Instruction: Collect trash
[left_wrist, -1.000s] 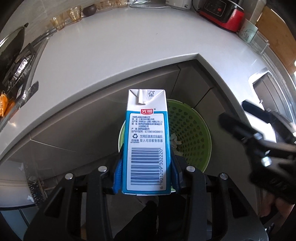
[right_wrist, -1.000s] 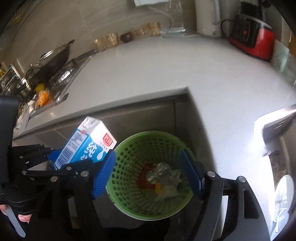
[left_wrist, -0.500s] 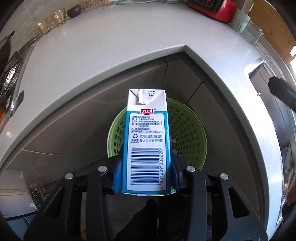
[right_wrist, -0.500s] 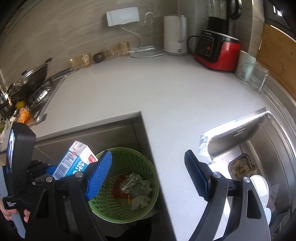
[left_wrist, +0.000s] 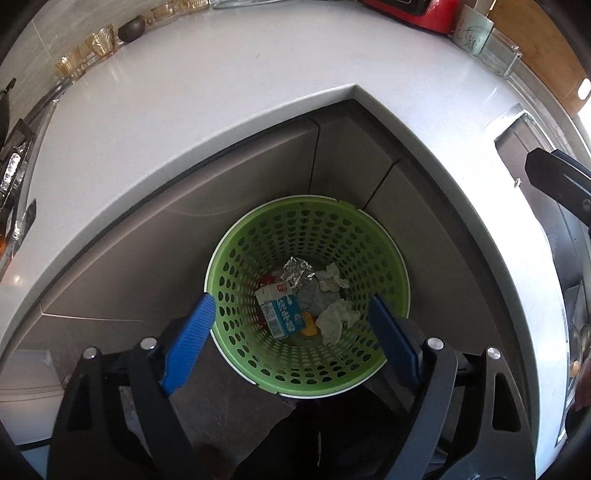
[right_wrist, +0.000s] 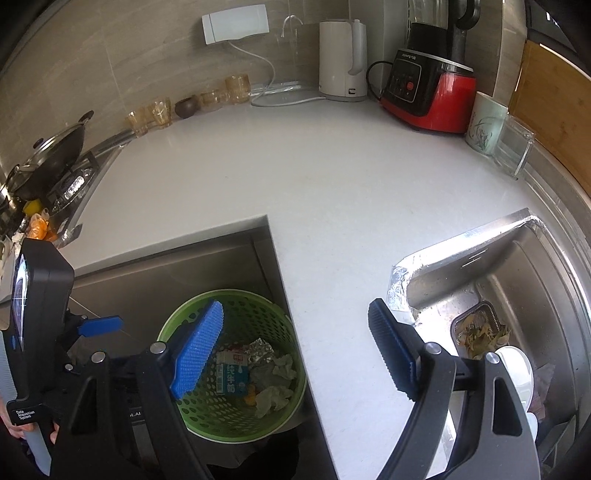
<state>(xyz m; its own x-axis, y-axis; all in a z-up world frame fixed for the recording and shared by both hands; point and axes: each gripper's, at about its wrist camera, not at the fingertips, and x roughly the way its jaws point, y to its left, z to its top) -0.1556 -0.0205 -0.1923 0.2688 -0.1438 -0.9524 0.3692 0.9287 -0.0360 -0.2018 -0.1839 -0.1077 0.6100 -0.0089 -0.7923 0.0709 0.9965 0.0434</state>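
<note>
A green perforated bin (left_wrist: 384, 258) stands on the floor in the inner corner of the white counter. A blue-and-white milk carton (left_wrist: 279, 312) lies inside it among crumpled tissues (left_wrist: 334, 319) and a piece of foil (left_wrist: 297, 271). My left gripper (left_wrist: 291, 339) is open and empty, directly above the bin. My right gripper (right_wrist: 295, 350) is open and empty, over the counter edge to the right of the bin (right_wrist: 192, 321); the carton (right_wrist: 231, 374) shows there too.
The white counter (right_wrist: 295, 177) carries a kettle (right_wrist: 341, 61), a red blender (right_wrist: 428, 92), a mug (right_wrist: 484, 123) and glasses (right_wrist: 159, 110) along the wall. A steel sink (right_wrist: 517, 266) lies at the right, a stove with a pan (right_wrist: 48, 158) at the left.
My left gripper has opened and the milk carton has dropped into the green bin. My right gripper has stayed open, shifting a little.
</note>
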